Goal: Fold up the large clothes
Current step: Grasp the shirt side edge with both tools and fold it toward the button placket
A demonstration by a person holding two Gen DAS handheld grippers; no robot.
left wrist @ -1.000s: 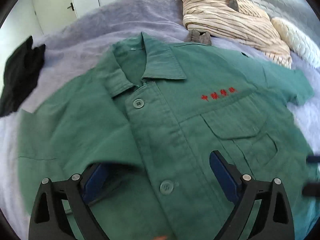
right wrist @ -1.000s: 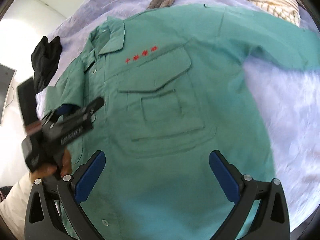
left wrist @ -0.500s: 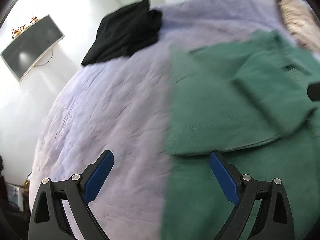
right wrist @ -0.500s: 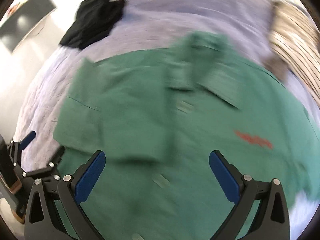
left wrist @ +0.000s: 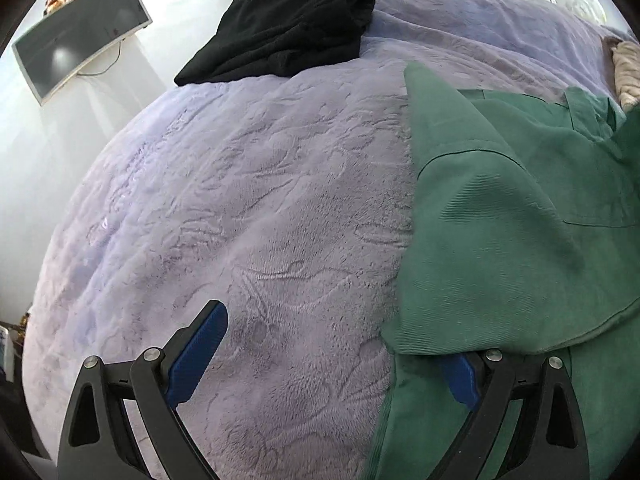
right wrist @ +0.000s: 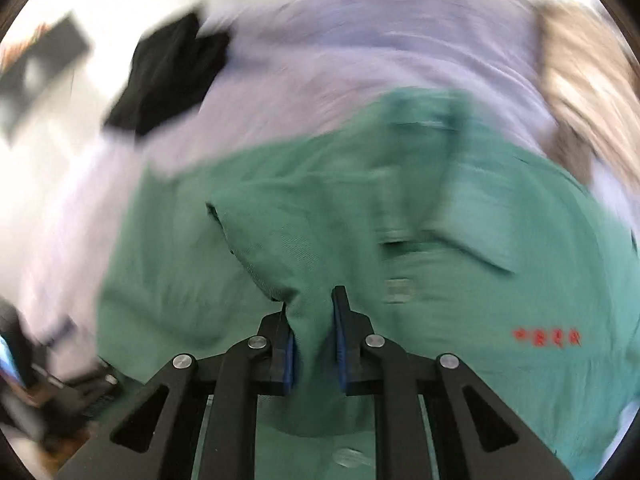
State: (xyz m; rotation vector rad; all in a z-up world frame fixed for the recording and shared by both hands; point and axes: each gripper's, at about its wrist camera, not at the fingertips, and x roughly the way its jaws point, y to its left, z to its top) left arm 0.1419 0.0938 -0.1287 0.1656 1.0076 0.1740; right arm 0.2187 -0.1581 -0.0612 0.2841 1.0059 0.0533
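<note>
right gripper pinches the sleeve, left one waits at the shirt's edge

the lilac bedspread serves as the folding surface, and the green shirt lies spread front-up on it, collar toward the far side, so its panels can be turned inward. a black garment and a striped one sit at the far edges, apparently kept out of the way. the shirt's sleeve lies doubled over the body, probably the first fold in hand. the right gripper has just been closing and now clamps a raised ridge of sleeve cloth. the left gripper stands wide apart, one finger over the bedspread, the other tucked under the sleeve hem, gripping nothing. no containers are in view.
</note>
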